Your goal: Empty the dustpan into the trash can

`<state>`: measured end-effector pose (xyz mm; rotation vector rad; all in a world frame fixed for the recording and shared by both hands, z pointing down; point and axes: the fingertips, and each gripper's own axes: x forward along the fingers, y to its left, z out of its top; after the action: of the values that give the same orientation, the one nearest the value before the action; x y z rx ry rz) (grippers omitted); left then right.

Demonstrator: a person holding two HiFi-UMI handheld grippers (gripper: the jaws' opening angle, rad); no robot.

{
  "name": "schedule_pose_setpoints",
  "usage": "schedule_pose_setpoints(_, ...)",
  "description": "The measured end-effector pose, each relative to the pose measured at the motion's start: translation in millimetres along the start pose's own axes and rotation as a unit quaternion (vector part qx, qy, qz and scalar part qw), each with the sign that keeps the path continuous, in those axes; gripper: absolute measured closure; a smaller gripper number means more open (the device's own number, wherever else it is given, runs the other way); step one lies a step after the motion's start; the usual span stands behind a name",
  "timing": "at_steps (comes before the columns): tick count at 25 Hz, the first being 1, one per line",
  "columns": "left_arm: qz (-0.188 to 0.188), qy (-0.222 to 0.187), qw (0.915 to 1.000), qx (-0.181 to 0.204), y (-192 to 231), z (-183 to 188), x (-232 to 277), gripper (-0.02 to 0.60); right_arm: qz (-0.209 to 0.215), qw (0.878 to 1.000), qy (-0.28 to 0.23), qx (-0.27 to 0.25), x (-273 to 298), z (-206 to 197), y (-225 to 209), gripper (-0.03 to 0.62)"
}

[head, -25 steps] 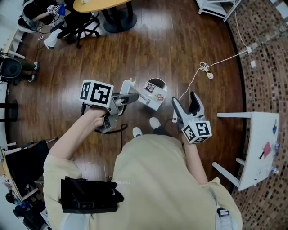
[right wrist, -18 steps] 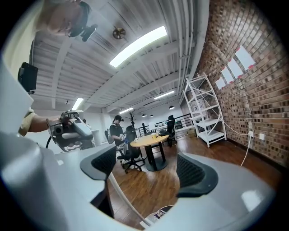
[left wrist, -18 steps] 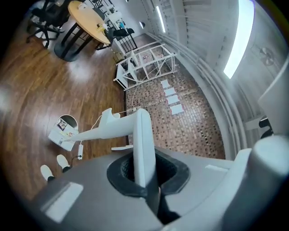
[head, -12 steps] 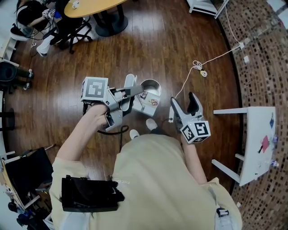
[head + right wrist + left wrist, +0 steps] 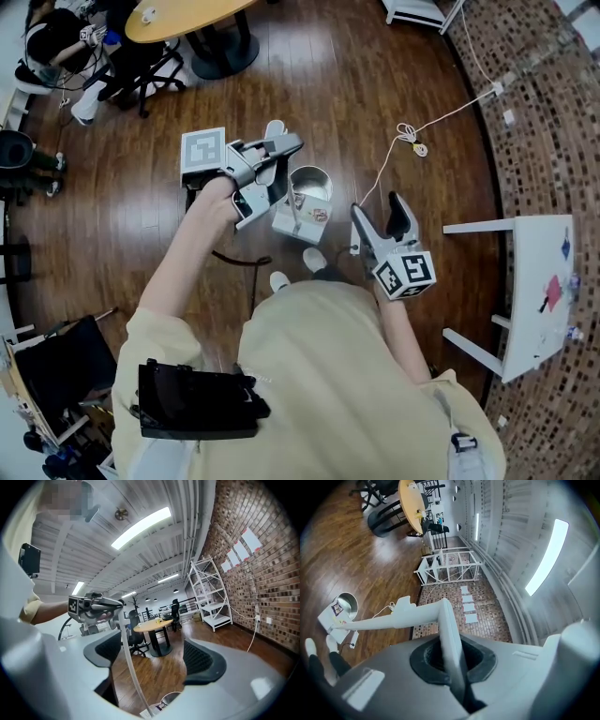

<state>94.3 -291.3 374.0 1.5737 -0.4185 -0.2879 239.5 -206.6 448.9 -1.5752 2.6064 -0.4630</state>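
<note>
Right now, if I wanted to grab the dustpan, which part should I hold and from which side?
Hold the top end of its long thin handle, coming from the side so the jaws close across the narrow bar. That is how the left gripper holds it, shut on that end. The wide pan hangs low by the trash can, probably too bulky to pinch.

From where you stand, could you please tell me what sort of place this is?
Probably an open loft-style office or studio: a round wooden table with office chairs on a dark wood floor, an exposed brick wall, and a white shelving rack.
</note>
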Motion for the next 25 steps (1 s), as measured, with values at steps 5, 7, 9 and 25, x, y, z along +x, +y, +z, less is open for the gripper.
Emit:
schedule_pose_setpoints(5, -0.01, -0.046, 0.9987, -0.017, 12.0, 29.4, 6.6, 0.581, -0.003, 1.0, -0.005, -0.003, -8.8, -14.2, 5.5, 0.191)
schedule_pose_setpoints(7, -0.01, -0.058, 0.9981, -0.015, 15.8, 46.5, 13.6, 0.581, -0.004, 1.0, -0.008, -0.002, -9.1, -14.9, 5.0, 0.191)
schedule_pose_setpoints(9, -0.007, -0.061, 0.998, -0.013, 17.4, 67.2, 24.7, 0.581, -0.006, 1.0, -0.007, 0.001, -7.2, -10.8, 0.6, 0.191)
schedule_pose_setpoints(25, 0.023, -0.156, 0.9857, -0.06, 44.8, 206.6, 60.1, 0.557, -0.029, 0.999, 0.013, 0.017, -6.1, -15.6, -40.1, 0.191)
